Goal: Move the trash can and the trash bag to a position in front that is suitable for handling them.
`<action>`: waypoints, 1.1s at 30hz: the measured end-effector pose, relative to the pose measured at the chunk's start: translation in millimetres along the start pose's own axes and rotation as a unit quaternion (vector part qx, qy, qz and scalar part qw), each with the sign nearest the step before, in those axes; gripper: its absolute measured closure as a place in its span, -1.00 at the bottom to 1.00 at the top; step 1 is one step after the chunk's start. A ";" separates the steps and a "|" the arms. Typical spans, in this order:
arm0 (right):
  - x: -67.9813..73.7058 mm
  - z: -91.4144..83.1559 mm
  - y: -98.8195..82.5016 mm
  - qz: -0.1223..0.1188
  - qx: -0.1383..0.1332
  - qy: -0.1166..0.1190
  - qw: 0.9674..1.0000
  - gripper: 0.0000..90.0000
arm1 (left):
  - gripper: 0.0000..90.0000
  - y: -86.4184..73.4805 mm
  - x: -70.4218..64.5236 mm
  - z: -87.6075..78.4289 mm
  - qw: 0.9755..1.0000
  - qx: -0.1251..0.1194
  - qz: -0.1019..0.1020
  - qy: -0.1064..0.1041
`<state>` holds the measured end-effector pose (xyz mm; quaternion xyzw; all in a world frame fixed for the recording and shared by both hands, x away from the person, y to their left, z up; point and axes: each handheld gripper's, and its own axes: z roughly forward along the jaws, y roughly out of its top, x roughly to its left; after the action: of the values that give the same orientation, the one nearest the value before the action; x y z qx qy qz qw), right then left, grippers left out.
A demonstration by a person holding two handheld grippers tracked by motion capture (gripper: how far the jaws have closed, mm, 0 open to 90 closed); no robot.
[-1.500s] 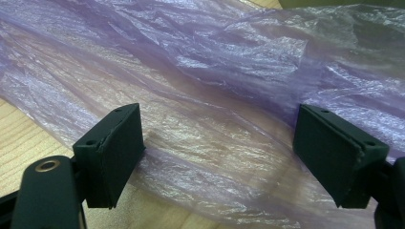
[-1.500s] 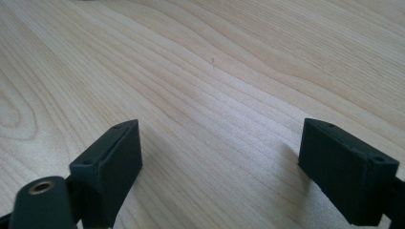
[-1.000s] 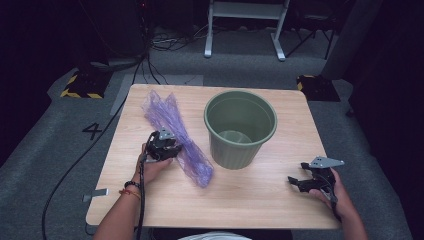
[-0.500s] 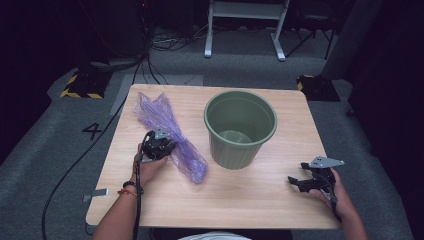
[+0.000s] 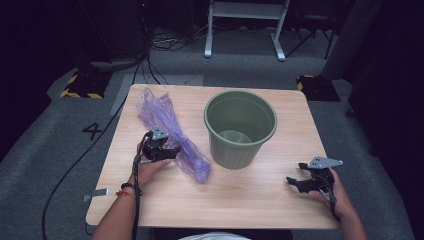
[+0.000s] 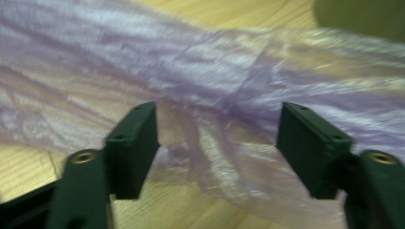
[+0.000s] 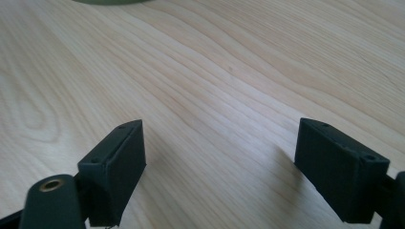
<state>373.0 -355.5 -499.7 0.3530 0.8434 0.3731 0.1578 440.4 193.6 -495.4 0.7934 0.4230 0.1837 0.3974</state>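
Right gripper (image 5: 303, 182) at 5 o'clock, jaws wide open over bare wooden worktop (image 5: 240, 200), nothing near. Left gripper (image 5: 170, 150) at 9 o'clock: jaws just opened, crumpled purple plastic bag (image 5: 172, 135) loose between them. Bag's long axis runs 11 to 6. Green ribbed plastic bucket (image 5: 240, 127) at centre, upright, looks empty.

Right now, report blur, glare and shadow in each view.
High view: the wooden table is evenly lit, its surroundings dark, the green bin sharp. Left gripper view: the purple plastic bag is smeared by blur and shines in pale streaks between the left gripper jaws. Right gripper view: sharp wood grain, soft shadows beside the right gripper jaws.
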 end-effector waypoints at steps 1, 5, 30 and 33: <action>1.4 0.2 1.4 -0.002 0.000 0.000 1.000 -0.60 | -0.42 0.6 -1.4 -1.2 1.000 -0.004 -0.004 -0.007; 5.7 0.4 6.1 -0.010 -0.009 -0.001 1.000 -0.57 | -0.51 2.1 -9.5 -5.4 1.000 0.001 0.003 -0.015; 7.6 4.9 1.8 -0.021 -0.006 -0.013 1.000 -0.54 | -0.35 2.4 -42.5 17.7 0.999 0.045 0.027 -0.007; 7.2 5.0 1.3 -0.018 -0.006 -0.012 1.000 -0.54 | -0.07 2.5 -38.4 16.2 0.999 0.037 0.030 -0.010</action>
<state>371.2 -347.1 -502.2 0.3410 0.8453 0.3711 0.1774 429.8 153.7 -501.7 0.8217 0.4018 0.1716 0.3660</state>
